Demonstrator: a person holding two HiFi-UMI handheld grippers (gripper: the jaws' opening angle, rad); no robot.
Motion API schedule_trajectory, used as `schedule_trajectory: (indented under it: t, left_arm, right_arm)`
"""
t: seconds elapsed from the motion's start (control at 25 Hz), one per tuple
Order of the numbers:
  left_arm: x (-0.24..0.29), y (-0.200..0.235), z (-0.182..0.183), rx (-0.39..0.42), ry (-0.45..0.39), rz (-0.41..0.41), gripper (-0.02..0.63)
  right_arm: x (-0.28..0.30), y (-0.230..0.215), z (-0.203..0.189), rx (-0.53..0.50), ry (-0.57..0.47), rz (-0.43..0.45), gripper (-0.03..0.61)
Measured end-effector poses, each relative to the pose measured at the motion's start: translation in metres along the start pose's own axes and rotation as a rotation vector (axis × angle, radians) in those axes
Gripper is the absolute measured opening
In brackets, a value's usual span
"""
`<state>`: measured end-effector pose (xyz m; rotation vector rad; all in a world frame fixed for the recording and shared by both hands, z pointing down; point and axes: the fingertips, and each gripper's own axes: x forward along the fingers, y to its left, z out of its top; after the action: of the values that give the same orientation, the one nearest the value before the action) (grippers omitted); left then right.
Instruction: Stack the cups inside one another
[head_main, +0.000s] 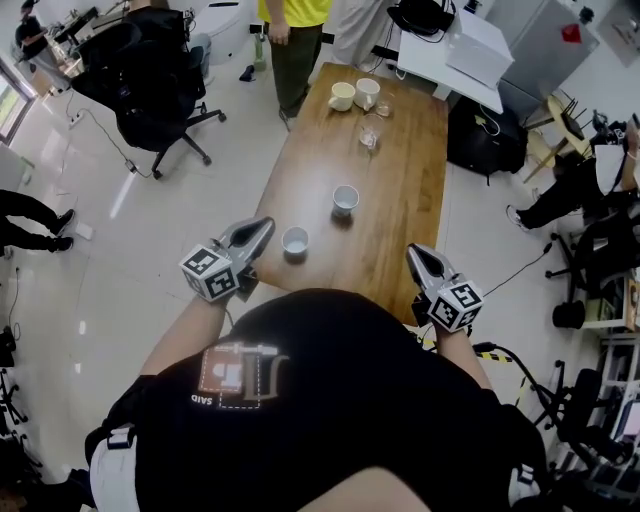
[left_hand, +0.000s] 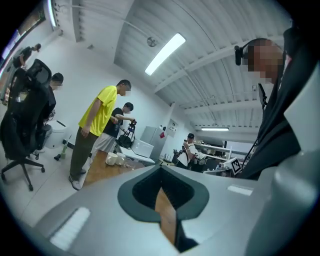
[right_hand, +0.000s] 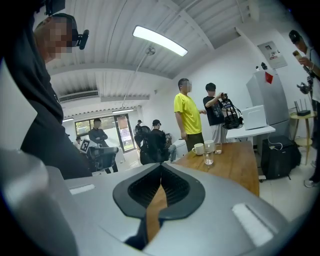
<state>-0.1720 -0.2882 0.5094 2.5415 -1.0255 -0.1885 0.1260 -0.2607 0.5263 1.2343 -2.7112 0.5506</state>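
Observation:
Two small white cups stand on the wooden table (head_main: 400, 200): one (head_main: 295, 241) near the front edge, the other (head_main: 345, 199) a little farther in. At the far end are a cream mug (head_main: 342, 96), a white cup (head_main: 368, 92) and a clear glass (head_main: 370, 133). My left gripper (head_main: 264, 226) is shut and empty, just left of the nearest cup and apart from it. My right gripper (head_main: 416, 251) is shut and empty over the table's front right edge. The right gripper view shows the far mug (right_hand: 198, 148) and glass (right_hand: 208, 158) beyond the closed jaws.
A person in a yellow shirt (head_main: 292, 30) stands at the table's far end. A black office chair (head_main: 150, 70) is on the floor to the left, and a white desk (head_main: 460, 50) and black bags (head_main: 485, 135) are to the right. Other people stand around the room.

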Motion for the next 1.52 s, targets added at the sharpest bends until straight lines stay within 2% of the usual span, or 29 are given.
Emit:
schedule_trajectory:
  t: [0.12,0.2,0.28,0.36,0.48,0.6,0.8,0.88,1.08,1.24,1.36,1.52]
  left_arm:
    - [0.003,-0.003,0.004,0.015,0.007,-0.021,0.002]
    - [0.014,-0.003,0.003,0.076,0.069,-0.035,0.002]
    - [0.035,-0.003,-0.006,0.214,0.213,-0.072,0.003]
    - [0.065,-0.003,-0.022,0.394,0.410,-0.128,0.007]
    - [0.112,-0.006,-0.046,0.640,0.656,-0.217,0.070]
    - [0.151,-0.006,-0.080,0.795,0.844,-0.314,0.129]
    - [0.192,0.016,-0.152,1.017,1.094,-0.410,0.138]
    - [0.197,0.024,-0.176,1.043,1.187,-0.428,0.142]
    - [0.201,0.040,-0.212,1.059,1.344,-0.409,0.152]
    - [0.206,0.047,-0.229,1.084,1.373,-0.387,0.143]
    - [0.209,0.052,-0.234,1.114,1.379,-0.355,0.038]
    - [0.207,0.038,-0.222,1.080,1.342,-0.365,0.021]
  right_arm:
    - [-0.001,0.001,0.003,0.001,-0.005,-0.006,0.015]
    - [-0.003,0.001,0.006,0.000,-0.012,-0.011,0.015]
    - [-0.008,0.001,0.007,0.004,-0.024,-0.024,0.016]
    - [-0.019,-0.001,0.006,0.016,-0.034,-0.046,0.017]
    - [-0.041,-0.008,-0.002,0.040,-0.036,-0.092,0.017]
    - [-0.071,-0.014,-0.015,0.071,-0.033,-0.154,0.017]
    - [-0.125,-0.031,-0.037,0.115,-0.029,-0.277,0.017]
    - [-0.144,-0.035,-0.042,0.129,-0.035,-0.317,0.017]
    - [-0.170,-0.043,-0.056,0.155,-0.041,-0.374,0.017]
    - [-0.175,-0.040,-0.061,0.156,-0.033,-0.378,0.017]
    - [-0.179,-0.041,-0.062,0.158,-0.023,-0.376,0.017]
    - [-0.178,-0.043,-0.060,0.150,-0.018,-0.361,0.017]
